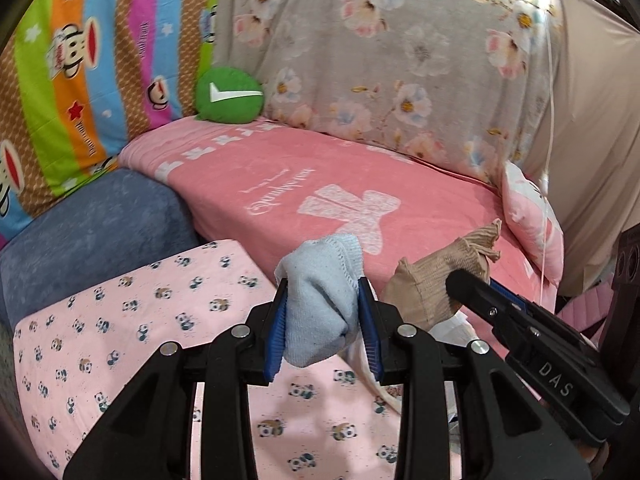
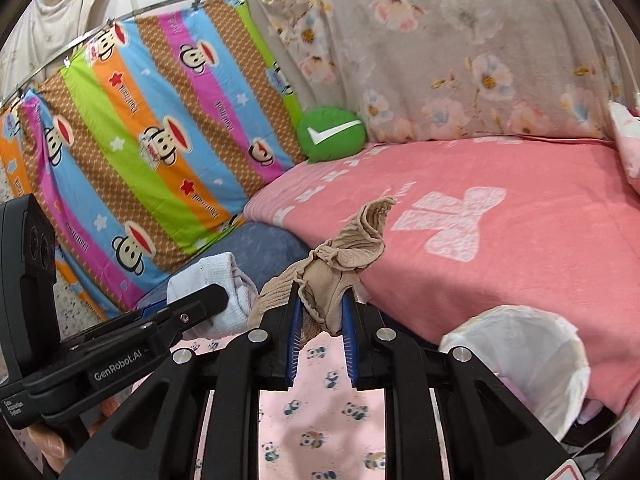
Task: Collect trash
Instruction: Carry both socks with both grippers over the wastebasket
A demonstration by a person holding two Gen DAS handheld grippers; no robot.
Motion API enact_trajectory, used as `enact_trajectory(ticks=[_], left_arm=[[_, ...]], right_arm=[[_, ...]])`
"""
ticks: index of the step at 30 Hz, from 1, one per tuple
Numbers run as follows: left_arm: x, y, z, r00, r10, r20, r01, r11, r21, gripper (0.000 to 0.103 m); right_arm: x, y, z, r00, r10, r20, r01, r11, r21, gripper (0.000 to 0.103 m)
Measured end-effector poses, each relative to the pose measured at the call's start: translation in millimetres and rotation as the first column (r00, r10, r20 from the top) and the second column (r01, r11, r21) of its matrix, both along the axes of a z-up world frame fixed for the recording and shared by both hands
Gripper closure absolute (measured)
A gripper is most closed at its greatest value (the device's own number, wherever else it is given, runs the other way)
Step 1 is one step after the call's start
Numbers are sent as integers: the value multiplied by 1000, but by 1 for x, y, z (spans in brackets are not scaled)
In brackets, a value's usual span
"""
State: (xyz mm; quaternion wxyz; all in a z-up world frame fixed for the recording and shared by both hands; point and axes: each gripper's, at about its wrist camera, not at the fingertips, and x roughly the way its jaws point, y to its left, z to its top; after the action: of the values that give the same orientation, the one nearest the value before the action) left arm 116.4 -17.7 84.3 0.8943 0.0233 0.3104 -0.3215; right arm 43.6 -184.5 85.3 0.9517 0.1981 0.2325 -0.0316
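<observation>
A striped monkey-print sheet [image 1: 80, 80] hangs at left, with a green cushion [image 1: 229, 95] beside it on the pink bed [image 1: 320, 176]. The left gripper [image 1: 326, 312] clamps a pale blue sock [image 1: 320, 300]; the right gripper [image 2: 322, 316] pinches a tan stocking [image 2: 340, 260]. A white-lined bin [image 2: 520, 360] stands at right, against the bed.

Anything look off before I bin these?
Yes: the items look like socks, not trash. The left gripper clamps a light blue sock; the right gripper clamps a beige sock. The white-lined bin sits lower right.
</observation>
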Motion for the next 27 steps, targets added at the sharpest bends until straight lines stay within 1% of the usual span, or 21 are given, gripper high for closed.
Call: enact_trajectory(ticks=[3,8,13,19,27], left_arm=[[-10,-16,1,999,-37,9,37,999,13,71],[-23,-41,-1,996,-90,13,89,995,36,71],[-32,-64,-7,992,-128,-4,128,990,56,70],[-41,-88,-13,986,-166,-14,167,983,82,70],[-52,-112,-19,977,-214,-13,215,971,109,70]], right_arm=[[-20,-23,6,999,-45,12,45,999,5,84],[-41,-51,6,996,-89,15,89,996,10,84],[-60,-81,2,991,-134,10,134,991,23,84],[-74,-106,-5,984,-179,6,179,983,39,84],[-85,-129,-16,975,-221,-6,221,974,53,83]])
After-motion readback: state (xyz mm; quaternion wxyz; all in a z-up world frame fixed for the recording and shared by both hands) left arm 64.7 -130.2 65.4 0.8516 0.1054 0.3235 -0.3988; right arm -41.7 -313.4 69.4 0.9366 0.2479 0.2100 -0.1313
